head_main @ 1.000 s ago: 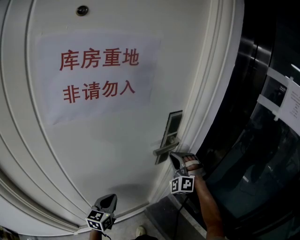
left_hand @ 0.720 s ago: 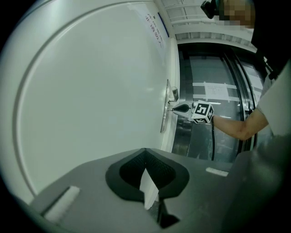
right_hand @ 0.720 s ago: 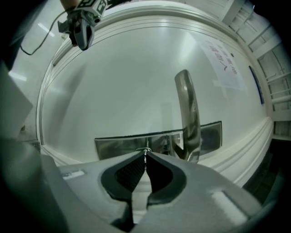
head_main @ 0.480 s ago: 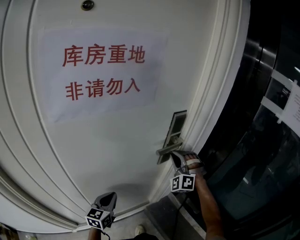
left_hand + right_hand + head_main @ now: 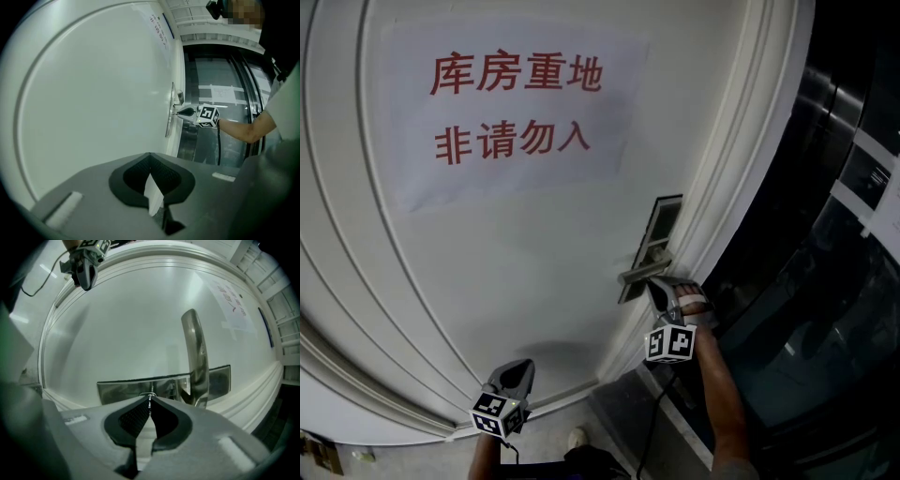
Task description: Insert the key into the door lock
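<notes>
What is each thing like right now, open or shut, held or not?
door: shut.
sign: stuck flat on door.
handle: not held.
right hand-held gripper: shut on key.
key: pinched, tip at lock plate.
left hand-held gripper: shut, empty.

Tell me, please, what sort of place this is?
Probably an indoor corridor outside a storeroom: the white door carries a paper notice in red Chinese characters marking a storeroom with no entry, it has a metal lock plate, and dark glass panels stand beside it.
</notes>
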